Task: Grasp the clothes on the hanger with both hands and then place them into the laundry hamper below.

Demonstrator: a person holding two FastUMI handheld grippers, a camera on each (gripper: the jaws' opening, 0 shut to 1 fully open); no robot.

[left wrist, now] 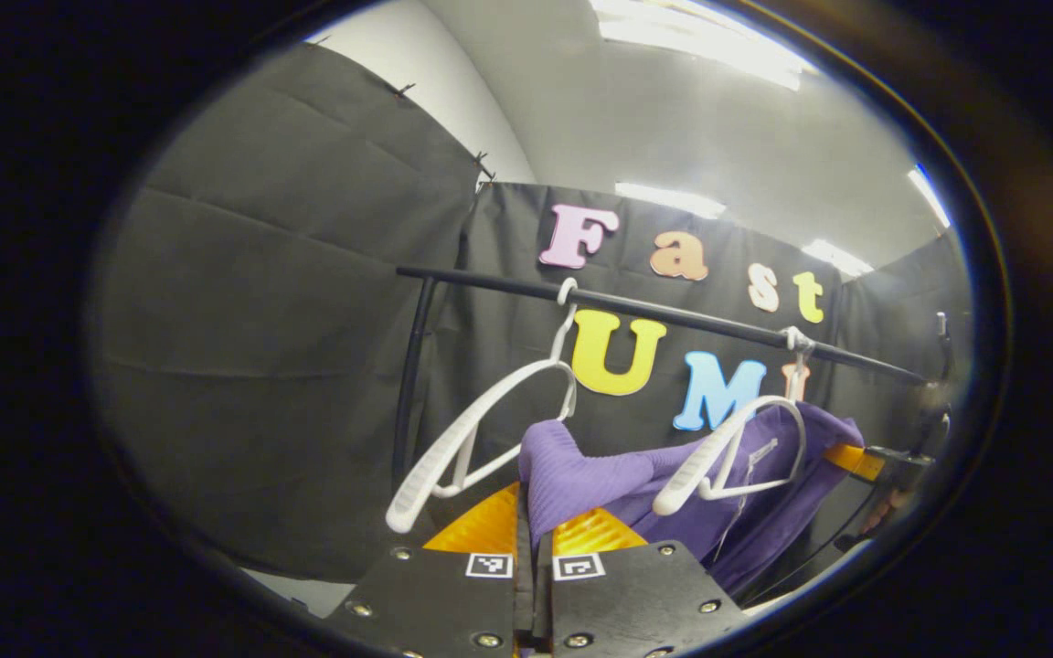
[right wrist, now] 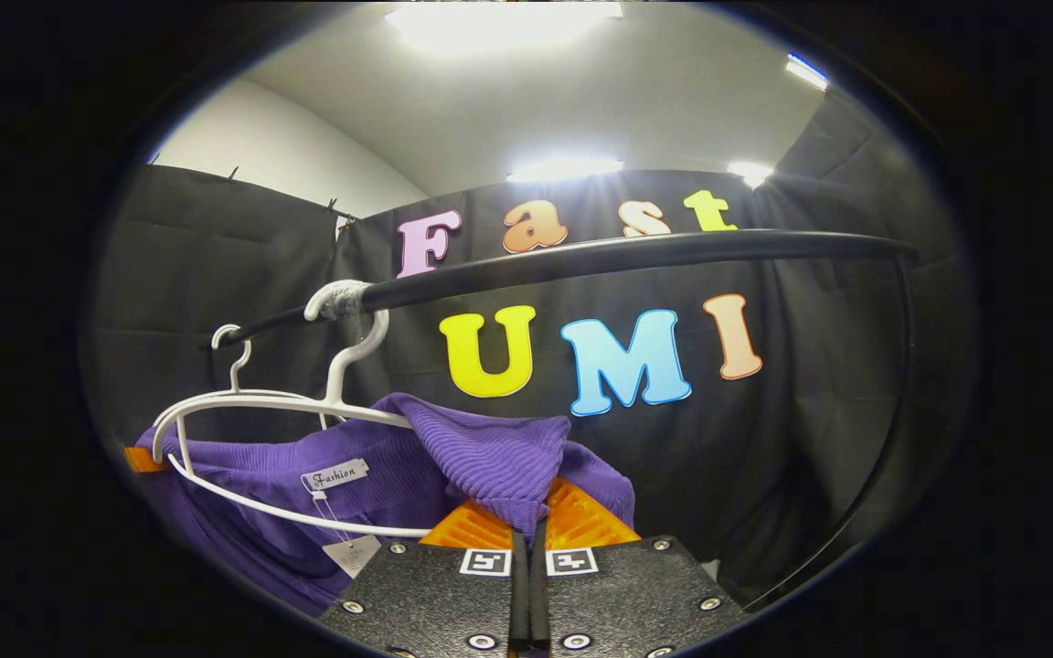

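Purple ribbed top (left wrist: 581,475) is pinched by left gripper (left wrist: 534,535) and right gripper (right wrist: 526,525); grasp step done; next, slip it off white hanger (right wrist: 261,407), lower toward hamper.

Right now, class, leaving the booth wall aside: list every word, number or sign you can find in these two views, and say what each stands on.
Sewn neck label on the purple garment: one short script word, not quoted here.
Paper hang tag below it: print too small to read.
Square markers on the left gripper and the right gripper: coded patterns, no words or numbers.
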